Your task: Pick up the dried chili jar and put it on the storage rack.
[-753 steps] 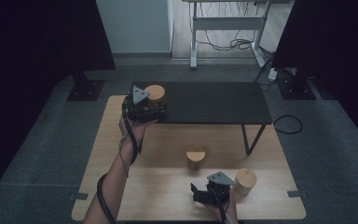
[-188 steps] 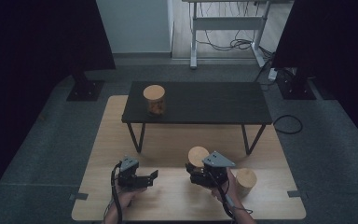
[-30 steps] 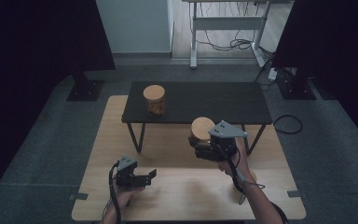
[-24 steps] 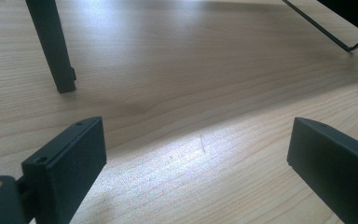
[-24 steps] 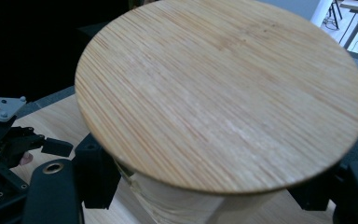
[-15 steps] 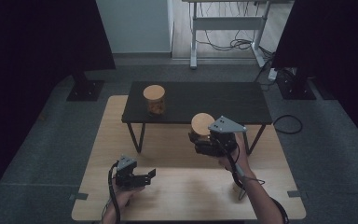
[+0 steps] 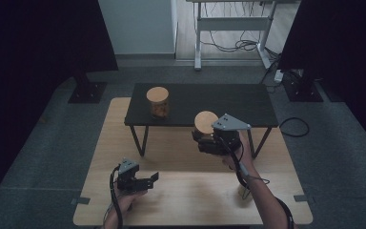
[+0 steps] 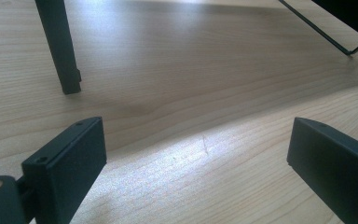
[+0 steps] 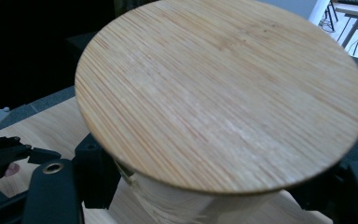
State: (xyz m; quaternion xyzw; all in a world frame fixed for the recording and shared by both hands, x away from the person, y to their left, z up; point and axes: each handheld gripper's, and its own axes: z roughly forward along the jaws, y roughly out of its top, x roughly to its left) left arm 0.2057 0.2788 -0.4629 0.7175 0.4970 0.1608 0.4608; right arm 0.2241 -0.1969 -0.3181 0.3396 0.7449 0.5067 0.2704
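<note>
My right gripper (image 7: 201, 137) is shut on a jar with a round wooden lid (image 7: 205, 122), held in the air at the front edge of the low black table (image 7: 228, 102). In the right gripper view the lid (image 9: 221, 93) looms large, and the jaws of that gripper (image 9: 205, 191) clamp the pale body under it from both sides. A second wooden-lidded jar (image 7: 157, 101) stands on the black table's left part. My left gripper (image 7: 151, 181) rests low over the wooden table (image 7: 190, 200) at front left, open (image 8: 196, 158) with nothing between its jaws.
The black table's thin legs (image 8: 60, 46) stand on the wooden table just ahead of the left gripper. A pale object (image 7: 244, 192) peeks out beside the right forearm near the front right. Dark stands and a cable lie on the floor around the tables.
Since several seconds ago the right gripper has lifted the jar off the wooden table up to the black table's front edge; over the last second it barely shifted. The left gripper stayed put.
</note>
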